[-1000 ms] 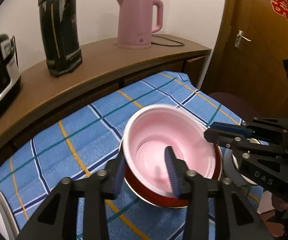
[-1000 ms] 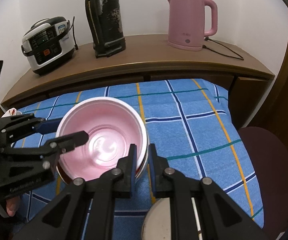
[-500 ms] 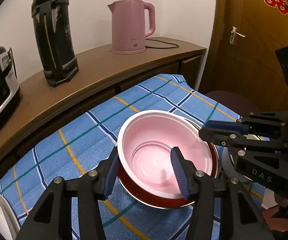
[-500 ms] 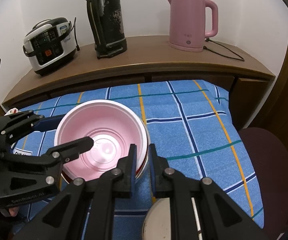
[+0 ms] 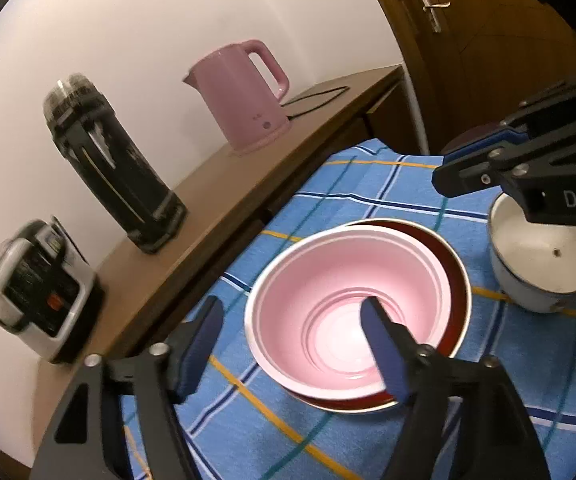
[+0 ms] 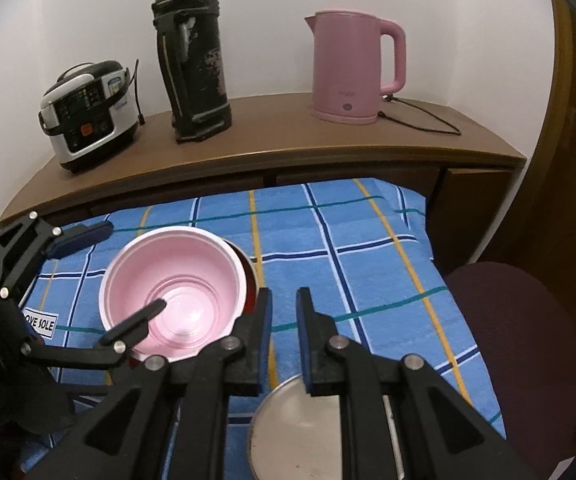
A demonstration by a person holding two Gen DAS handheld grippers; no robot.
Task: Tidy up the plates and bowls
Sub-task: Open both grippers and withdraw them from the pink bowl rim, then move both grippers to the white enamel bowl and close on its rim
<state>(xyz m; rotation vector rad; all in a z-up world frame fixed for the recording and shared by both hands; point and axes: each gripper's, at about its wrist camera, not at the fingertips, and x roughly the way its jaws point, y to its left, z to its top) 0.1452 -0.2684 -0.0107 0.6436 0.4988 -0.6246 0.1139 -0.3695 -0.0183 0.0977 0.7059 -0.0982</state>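
Claws first, since they sit closest to the cameras. The left claw [image 5: 291, 344] is spread wide and its jaws are opening, straddling the near wall of the pink bowl [image 5: 347, 308]: one finger hangs inside the bowl, the other outside it over the cloth, and neither pad presses on the wall. The right claw [image 6: 284, 332] is narrow, jaws nearly together with nothing between them, hovering just right of the bowls with empty cloth showing through the gap.

Right under that right claw there's a round metal plate [image 6: 299, 432] at the bottom edge of the right wrist view. In the left wrist view a white enamel bowl [image 5: 543, 268] with a dark rim sits on the cloth, just beside the stacked bowls and partly behind the right claw.

The pink bowl is nested in a dark red bowl [image 5: 451, 276], sitting off-centre so the red rim shows as a crescent on one side. Both rest on the blue plaid cloth [image 6: 327, 232] covering the bench. A small printed label [image 6: 40, 322] lies on the cloth near the left claw.

Further back, a wooden shelf [image 6: 272, 152] carries a rice cooker [image 6: 88, 112], a tall black thermos [image 6: 192, 56] and a pink electric kettle [image 6: 351, 68] with its cord. A dark maroon chair seat [image 6: 515, 320] is off to the right, by a wooden door [image 5: 487, 40].
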